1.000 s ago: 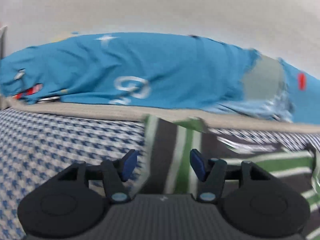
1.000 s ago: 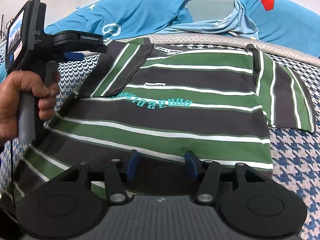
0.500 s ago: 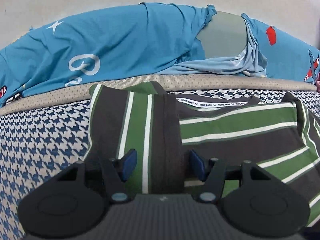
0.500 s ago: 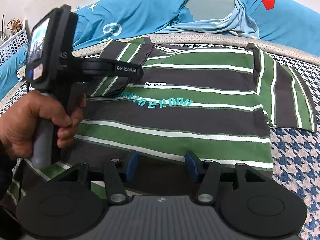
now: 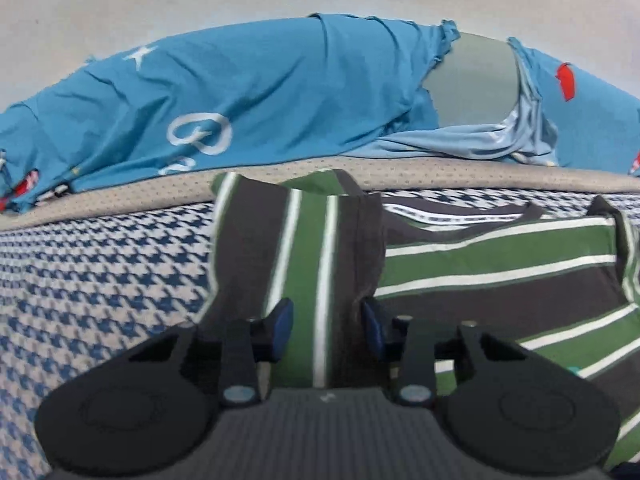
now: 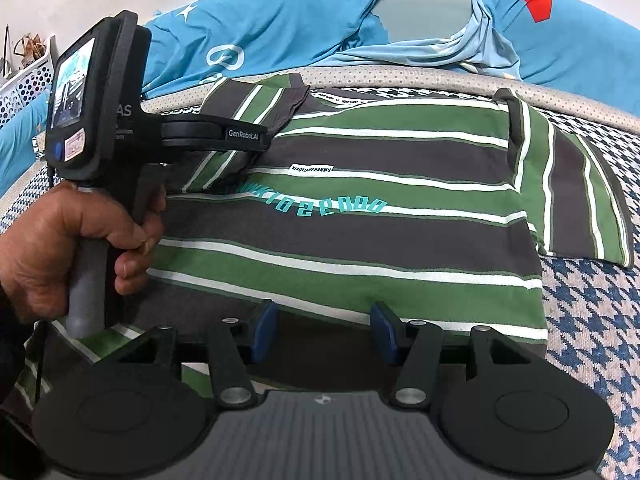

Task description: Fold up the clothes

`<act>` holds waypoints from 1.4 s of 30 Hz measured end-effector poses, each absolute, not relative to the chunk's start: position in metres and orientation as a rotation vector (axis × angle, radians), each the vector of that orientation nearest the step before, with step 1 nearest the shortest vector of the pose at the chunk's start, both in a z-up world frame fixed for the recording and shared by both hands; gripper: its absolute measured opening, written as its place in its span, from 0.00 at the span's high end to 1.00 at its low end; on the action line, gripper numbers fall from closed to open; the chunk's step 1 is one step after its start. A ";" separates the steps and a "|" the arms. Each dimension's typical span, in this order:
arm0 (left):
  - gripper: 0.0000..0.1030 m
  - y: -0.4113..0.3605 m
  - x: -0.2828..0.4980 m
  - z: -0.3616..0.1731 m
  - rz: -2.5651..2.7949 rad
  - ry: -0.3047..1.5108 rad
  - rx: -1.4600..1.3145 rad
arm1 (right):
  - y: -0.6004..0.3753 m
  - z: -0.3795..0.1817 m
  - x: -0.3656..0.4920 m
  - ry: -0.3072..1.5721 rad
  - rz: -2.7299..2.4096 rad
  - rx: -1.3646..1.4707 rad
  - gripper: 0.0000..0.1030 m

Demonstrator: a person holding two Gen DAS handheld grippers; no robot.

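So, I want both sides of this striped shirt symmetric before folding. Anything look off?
Yes. On the green, grey and white striped shirt, the left sleeve is folded in over the chest, while the right sleeve lies spread flat outward.

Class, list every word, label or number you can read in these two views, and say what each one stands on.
"GenRobot.AI": arm of the left gripper.
"XIAOXIANGHANMU", upside down: small white tag on the striped shirt.
Teal chest print: upside down, not surely readable.
Neck tape, handle sticker, blue sheet lettering: too small or partial.
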State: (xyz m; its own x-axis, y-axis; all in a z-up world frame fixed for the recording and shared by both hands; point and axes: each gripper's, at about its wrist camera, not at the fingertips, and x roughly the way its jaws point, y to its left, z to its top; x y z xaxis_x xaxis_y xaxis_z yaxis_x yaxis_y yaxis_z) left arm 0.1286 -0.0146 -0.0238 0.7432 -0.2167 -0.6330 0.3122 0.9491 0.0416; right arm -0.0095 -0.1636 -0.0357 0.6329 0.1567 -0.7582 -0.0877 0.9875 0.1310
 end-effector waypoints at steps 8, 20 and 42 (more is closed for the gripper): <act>0.71 -0.003 0.132 -0.022 -0.291 0.684 0.093 | -0.163 -0.036 -0.009 0.874 0.140 0.081 0.49; 0.70 -0.014 0.128 -0.026 -0.350 0.675 0.092 | -0.163 -0.036 -0.009 0.874 0.144 0.083 0.49; 0.97 0.014 0.124 0.011 -0.159 0.507 0.109 | -0.164 -0.037 -0.008 0.874 0.140 0.091 0.49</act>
